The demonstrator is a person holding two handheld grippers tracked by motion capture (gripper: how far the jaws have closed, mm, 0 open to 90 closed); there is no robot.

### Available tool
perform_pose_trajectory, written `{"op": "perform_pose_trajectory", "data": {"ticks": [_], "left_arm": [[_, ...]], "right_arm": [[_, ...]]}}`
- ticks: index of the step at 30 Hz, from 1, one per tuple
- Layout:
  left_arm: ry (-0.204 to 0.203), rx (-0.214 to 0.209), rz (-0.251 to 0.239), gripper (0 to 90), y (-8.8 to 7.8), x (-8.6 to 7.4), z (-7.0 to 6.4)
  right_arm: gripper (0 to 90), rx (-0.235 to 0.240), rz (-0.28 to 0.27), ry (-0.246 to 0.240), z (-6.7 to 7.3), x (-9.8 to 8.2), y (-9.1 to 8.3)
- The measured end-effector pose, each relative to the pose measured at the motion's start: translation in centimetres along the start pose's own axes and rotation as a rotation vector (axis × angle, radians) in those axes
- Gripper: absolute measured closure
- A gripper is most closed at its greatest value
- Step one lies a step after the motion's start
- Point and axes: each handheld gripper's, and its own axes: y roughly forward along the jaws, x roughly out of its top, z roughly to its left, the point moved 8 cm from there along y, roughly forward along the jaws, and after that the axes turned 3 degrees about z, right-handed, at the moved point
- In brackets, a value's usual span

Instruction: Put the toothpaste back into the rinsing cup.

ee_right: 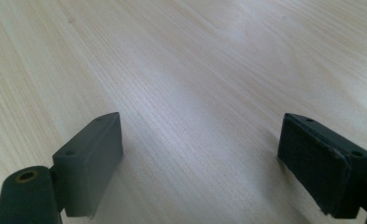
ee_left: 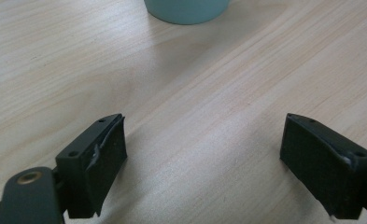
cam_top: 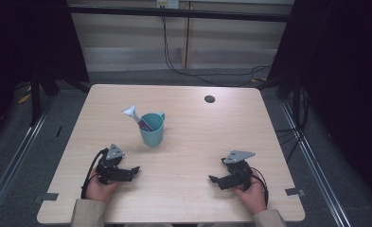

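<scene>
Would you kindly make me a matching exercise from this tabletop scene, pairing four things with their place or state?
Things:
1. teal cup
2. wrapped packet
3. left hand-held gripper
4. dark round hole

Places or states:
A. sticks out of the cup, leaning left
B. in the table, towards its far edge
C. upright, near the table's middle
D. jaws open, holding nothing

Pairs: 1-C, 2-A, 3-D, 4-B

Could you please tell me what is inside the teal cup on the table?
A crinkled wrapper pokes out of the teal cup, leaning over its far-left rim. The cup's wall hides the wrapper's lower part and anything else inside.
</scene>
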Motion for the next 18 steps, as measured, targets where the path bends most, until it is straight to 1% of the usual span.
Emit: {"op": "perform_pose_trajectory", "data": {"ticks": [5,18], "left_arm": [[-0.004,-0.006,-0.001,13.5,0.01,0.00,-0.03],[-0.004,-0.004,-0.002,13.7,0.01,-0.01,-0.03]], "right_arm": [[13.3,0.000,0.000,0.000,0.00,0.00,0.00],[13.3,0.000,-0.001,-0.001,0.00,0.00,0.00]]}}
